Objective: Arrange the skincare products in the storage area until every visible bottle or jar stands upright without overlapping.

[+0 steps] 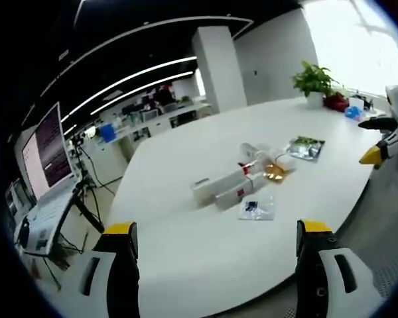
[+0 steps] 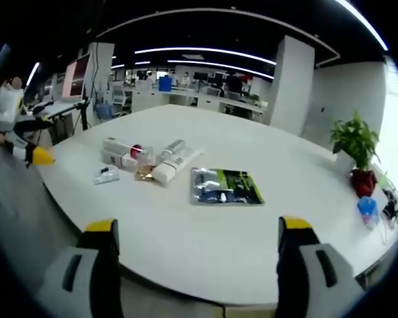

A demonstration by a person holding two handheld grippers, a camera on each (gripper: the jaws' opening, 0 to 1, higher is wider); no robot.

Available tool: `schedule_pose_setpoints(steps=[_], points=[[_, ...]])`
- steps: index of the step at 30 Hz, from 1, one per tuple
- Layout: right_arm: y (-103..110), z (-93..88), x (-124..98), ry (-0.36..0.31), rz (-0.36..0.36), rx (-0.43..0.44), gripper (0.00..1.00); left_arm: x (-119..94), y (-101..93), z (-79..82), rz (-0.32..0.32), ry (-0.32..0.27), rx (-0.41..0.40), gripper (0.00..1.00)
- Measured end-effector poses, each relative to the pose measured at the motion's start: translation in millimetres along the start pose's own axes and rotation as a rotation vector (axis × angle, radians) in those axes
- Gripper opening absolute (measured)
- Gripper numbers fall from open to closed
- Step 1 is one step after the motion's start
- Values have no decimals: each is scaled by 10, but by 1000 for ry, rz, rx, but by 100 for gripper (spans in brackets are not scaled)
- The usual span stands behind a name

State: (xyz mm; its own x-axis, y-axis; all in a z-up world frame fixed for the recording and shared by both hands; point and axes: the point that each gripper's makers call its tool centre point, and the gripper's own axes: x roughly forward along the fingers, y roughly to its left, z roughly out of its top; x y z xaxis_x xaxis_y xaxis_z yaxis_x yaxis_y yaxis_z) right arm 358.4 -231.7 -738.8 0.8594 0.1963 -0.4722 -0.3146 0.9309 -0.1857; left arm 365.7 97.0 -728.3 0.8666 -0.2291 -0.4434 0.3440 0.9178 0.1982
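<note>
Several skincare products lie on their sides in a loose cluster on the white table [image 1: 186,252]. Two white boxes [image 1: 220,189] lie side by side, one with a red mark [image 2: 125,152]. A white tube [image 2: 176,163] and a clear bottle [image 1: 257,154] lie beside a small amber jar [image 1: 274,172] [image 2: 144,172]. A flat sachet [image 1: 257,207] [image 2: 106,175] and a dark green pouch [image 1: 306,147] [image 2: 225,187] rest nearby. My left gripper [image 1: 216,228] hovers open short of the cluster. My right gripper [image 2: 199,226] is open too, well back from the pouch.
A potted plant [image 1: 313,83] [image 2: 355,142] stands at the table's far end, with a red item and a blue object [image 2: 367,209] beside it. A monitor on a stand [image 1: 46,152] is off the table. The right gripper [image 1: 377,142] enters the left gripper view.
</note>
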Motion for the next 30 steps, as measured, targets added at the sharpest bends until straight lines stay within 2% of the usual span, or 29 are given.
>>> schedule_pose_setpoints(steps=[6,8,9,11,12,15,23,26,30], points=[[-12,9,0,-8,-3,4,100,0,31,8,-19,24,28,97],[-19,17,-2,-13,-6,7,100,5,19,3,-48,37,19,97],[-16,22,-2,-17,-4,10,100,19,-25,39,-88,22,-55,97],[-17,15,-2,-12,-5,6,100,25,-75,76,-136,8,-60,97],[-10,14,-1,-11,-2,6,100,31,-61,63,-132,23,-52,97],[-14,19,-2,-15,-4,8,100,68,-59,54,-135,53,40,97],[-13,9,1,-9,-4,7,100,173,-47,213,-192,51,75,97],[-13,4,2,-5,-4,6,100,241,9,253,-212,67,146,95],[-12,0,6,-3,-3,5,100,344,80,298,-222,81,169,92]])
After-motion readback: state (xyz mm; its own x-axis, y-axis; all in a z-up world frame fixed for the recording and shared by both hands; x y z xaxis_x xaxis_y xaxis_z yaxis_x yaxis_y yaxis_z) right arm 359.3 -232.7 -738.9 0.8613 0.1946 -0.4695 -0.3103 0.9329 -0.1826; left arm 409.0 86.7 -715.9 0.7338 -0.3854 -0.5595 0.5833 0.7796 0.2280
